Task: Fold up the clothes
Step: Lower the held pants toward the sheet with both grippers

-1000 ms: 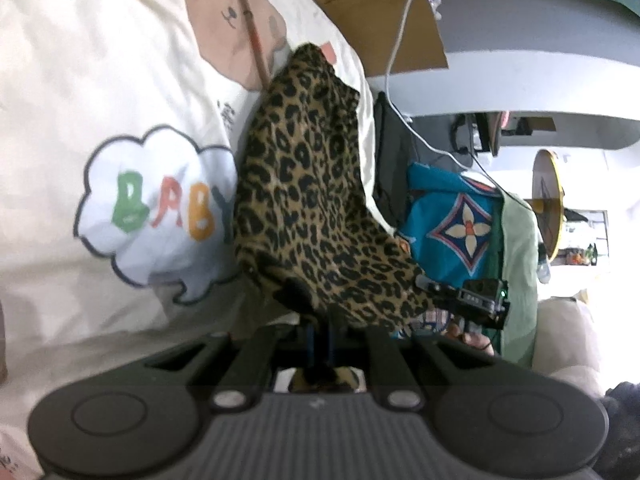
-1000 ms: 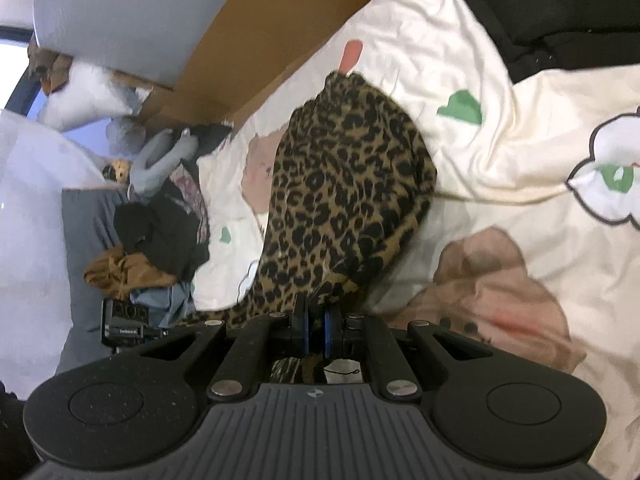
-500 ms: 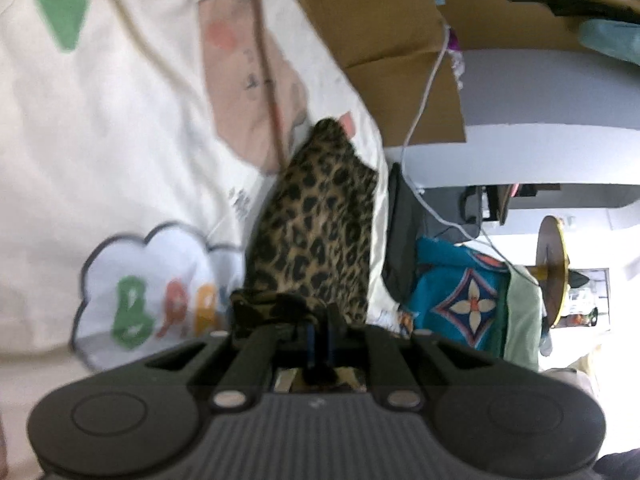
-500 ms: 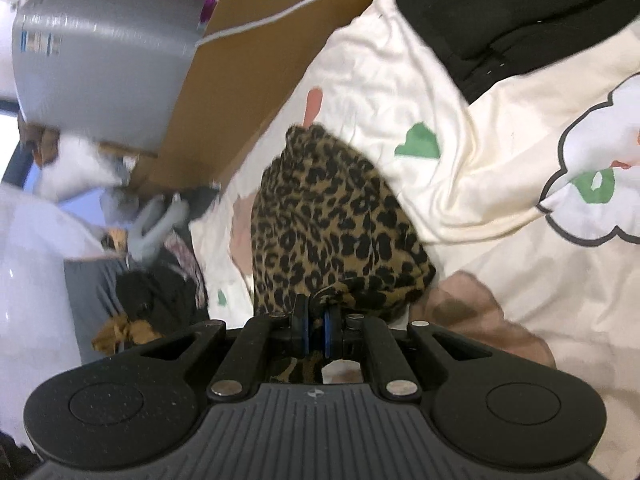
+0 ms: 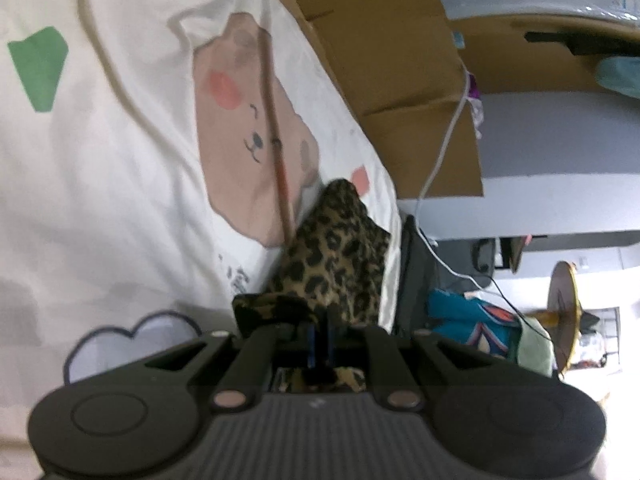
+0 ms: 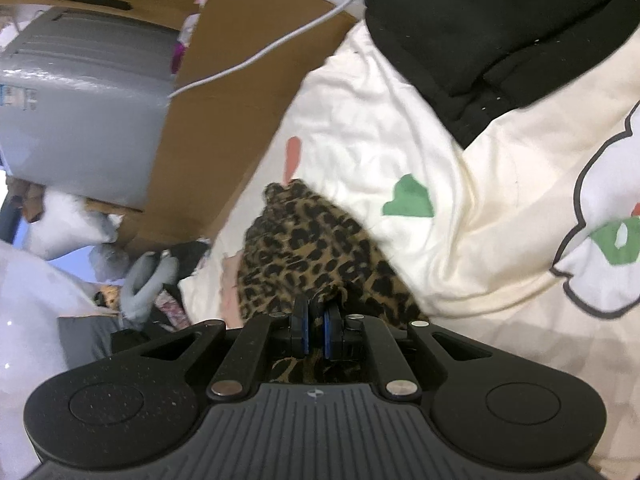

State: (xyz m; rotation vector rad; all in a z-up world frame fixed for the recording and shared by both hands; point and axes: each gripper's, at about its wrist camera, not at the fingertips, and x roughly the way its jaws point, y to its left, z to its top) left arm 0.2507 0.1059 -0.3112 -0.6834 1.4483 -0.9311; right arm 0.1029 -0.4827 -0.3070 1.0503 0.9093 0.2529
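Surface: a cream bedsheet [image 5: 120,184] printed with a bear and a cloud is being worked on, filling the left of the left wrist view; cardboard boxes [image 5: 404,80] are being seen at upper right.
Garment: a leopard-print garment [image 6: 312,256] is being held at centre frame, bunched and draped down onto the sheet.
Left gripper [image 5: 320,334]: its fingers are being kept pinched together on a leopard-print edge, low centre.
Right gripper [image 6: 316,330]: the blue pads [image 6: 305,330] are being pressed onto a fold of the same cloth.
Handling: judged light, soft and limp; sagging between the two grips is being expected.
Hold: hems or corners are being favoured, since a mid-cloth pinch would likely bunch it.
Clutter: a black garment [image 6: 500,28] is being left at upper right.
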